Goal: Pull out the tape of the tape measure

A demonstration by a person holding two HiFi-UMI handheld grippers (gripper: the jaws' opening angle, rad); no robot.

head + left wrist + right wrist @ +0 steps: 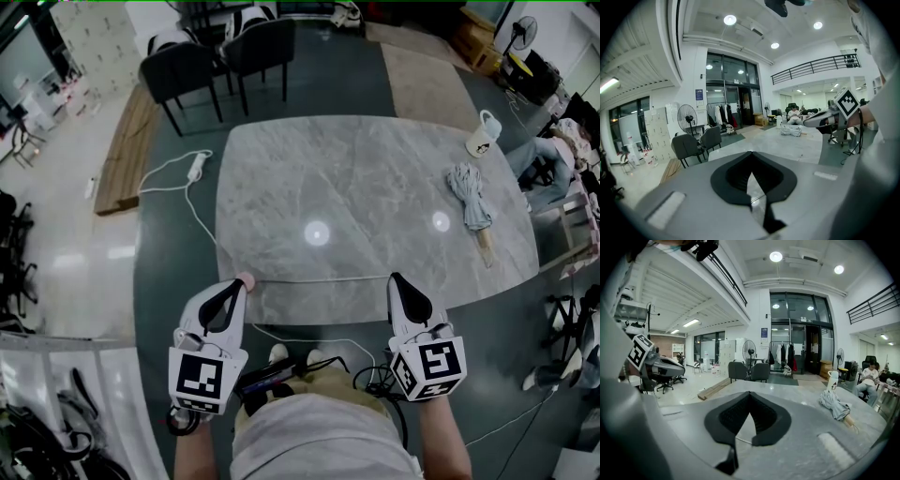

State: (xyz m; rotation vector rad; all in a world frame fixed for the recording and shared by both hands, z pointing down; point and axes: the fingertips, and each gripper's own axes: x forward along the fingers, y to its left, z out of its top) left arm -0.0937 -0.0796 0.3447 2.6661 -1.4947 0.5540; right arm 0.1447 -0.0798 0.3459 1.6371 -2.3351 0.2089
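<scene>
At the 6 o'clock edge of the grey marble counter [375,187], I hold the tape [319,279] drawn out in a thin pale line between my two tools. The left gripper [240,283], at 7 o'clock, has its jaws clamped tight on the small pinkish tape measure [247,277], which peeks out at their tip. The right gripper [395,277], at 5 o'clock, has its jaws pinched together on the tape's far end. In each gripper view the black pads meet, with a fine line crossing the gap beneath them. The tape runs just along the counter's near rim. A folded grey umbrella [469,199] lies toward 3 o'clock on the counter, and a white mug [484,136] stands beyond it at 2 o'clock. Two dark chairs [183,70] wait past the far side, around 11 o'clock.
</scene>
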